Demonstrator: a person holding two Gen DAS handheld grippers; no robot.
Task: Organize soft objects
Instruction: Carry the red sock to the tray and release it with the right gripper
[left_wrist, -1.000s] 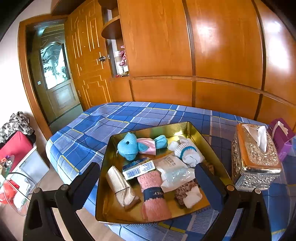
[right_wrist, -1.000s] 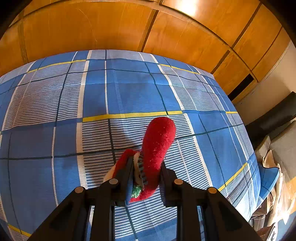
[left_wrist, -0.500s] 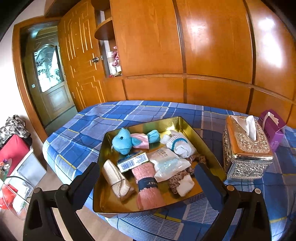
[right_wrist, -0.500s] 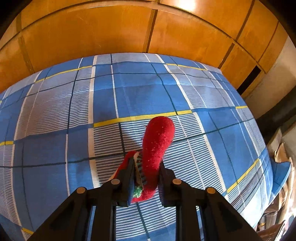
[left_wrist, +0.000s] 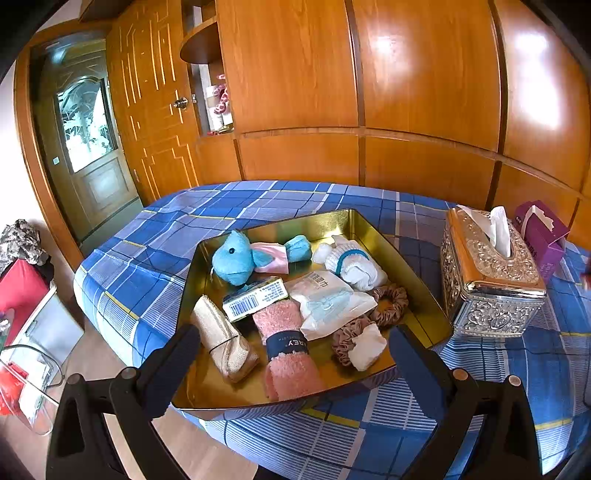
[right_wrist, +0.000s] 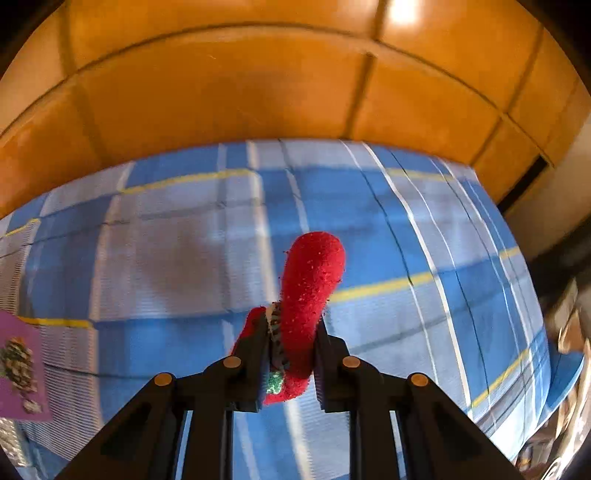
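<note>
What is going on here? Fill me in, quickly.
A person with a gripper in each hand is sorting soft things on a bed with a blue checked sheet. The right gripper is clamped on a red sock, held above the sheet. The left gripper is open and empty, facing a gold tray that already holds a blue plush toy, pink socks, scrunchies and packets. A tissue box stands beside the tray.

Red sock (right_wrist: 310, 291), blue-checked bedsheet (right_wrist: 184, 258), seemingly.
</note>
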